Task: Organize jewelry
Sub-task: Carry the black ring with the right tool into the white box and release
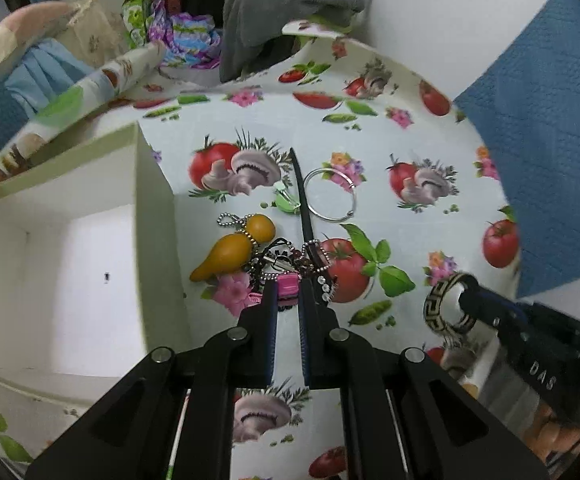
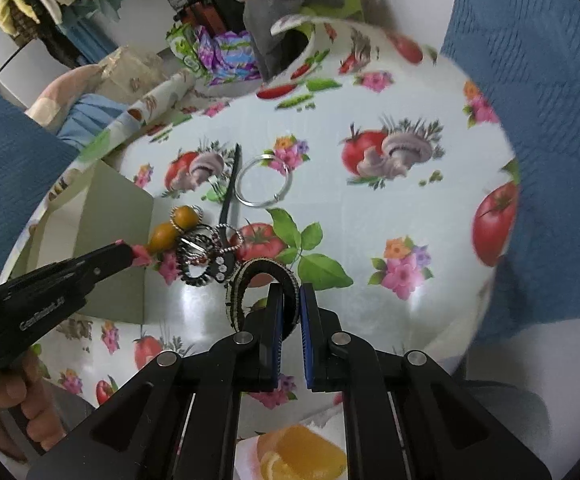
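My left gripper [image 1: 288, 289] is shut on a pink piece [image 1: 288, 285] at the near edge of a jewelry heap [image 1: 285, 260]; it also shows in the right wrist view [image 2: 139, 255]. The heap holds a yellow gourd-shaped charm [image 1: 231, 250] on a ball chain, dark bead strands and a rhinestone piece. My right gripper [image 2: 290, 300] is shut on a black-and-cream patterned bangle [image 2: 249, 284], also in the left wrist view [image 1: 448, 308]. An open white box [image 1: 77, 248] stands left of the heap.
A silver ring hoop [image 1: 331, 196], a black strap [image 1: 304, 196] and a green clip [image 1: 287, 200] lie beyond the heap on the vegetable-print tablecloth [image 1: 410, 152]. Clothes and bags are piled behind the table. Blue fabric [image 1: 550, 100] lies at the right.
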The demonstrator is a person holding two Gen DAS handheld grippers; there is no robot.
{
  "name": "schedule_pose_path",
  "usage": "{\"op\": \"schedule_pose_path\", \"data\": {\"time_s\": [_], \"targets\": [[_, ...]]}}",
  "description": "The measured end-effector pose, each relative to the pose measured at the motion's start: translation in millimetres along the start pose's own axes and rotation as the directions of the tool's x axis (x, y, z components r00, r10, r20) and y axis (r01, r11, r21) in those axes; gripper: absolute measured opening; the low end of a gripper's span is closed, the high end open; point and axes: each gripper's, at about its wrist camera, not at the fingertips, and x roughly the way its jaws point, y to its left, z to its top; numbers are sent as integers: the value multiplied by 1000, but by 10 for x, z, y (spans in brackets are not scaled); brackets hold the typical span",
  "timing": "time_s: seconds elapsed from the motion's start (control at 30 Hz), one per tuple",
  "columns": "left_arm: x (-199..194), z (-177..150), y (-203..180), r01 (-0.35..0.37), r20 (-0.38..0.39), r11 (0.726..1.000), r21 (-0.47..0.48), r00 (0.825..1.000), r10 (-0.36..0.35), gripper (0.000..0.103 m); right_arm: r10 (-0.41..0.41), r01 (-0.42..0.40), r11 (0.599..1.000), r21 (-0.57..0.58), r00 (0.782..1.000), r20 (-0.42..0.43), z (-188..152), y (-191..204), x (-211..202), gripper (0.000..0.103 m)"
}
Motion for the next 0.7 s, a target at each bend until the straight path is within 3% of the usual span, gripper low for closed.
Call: {"op": "schedule_pose_path", "data": {"time_s": [0.23,0.7], "targets": [[-556,-26,63,49,71,999,6,996,-49,10,-10,13,999,-32,997,82,73,231,-442,7],[-1449,44,346,39,210,999,12,977,-41,10,46,-16,990,-138,975,215,314,948,-1117,7]]}}
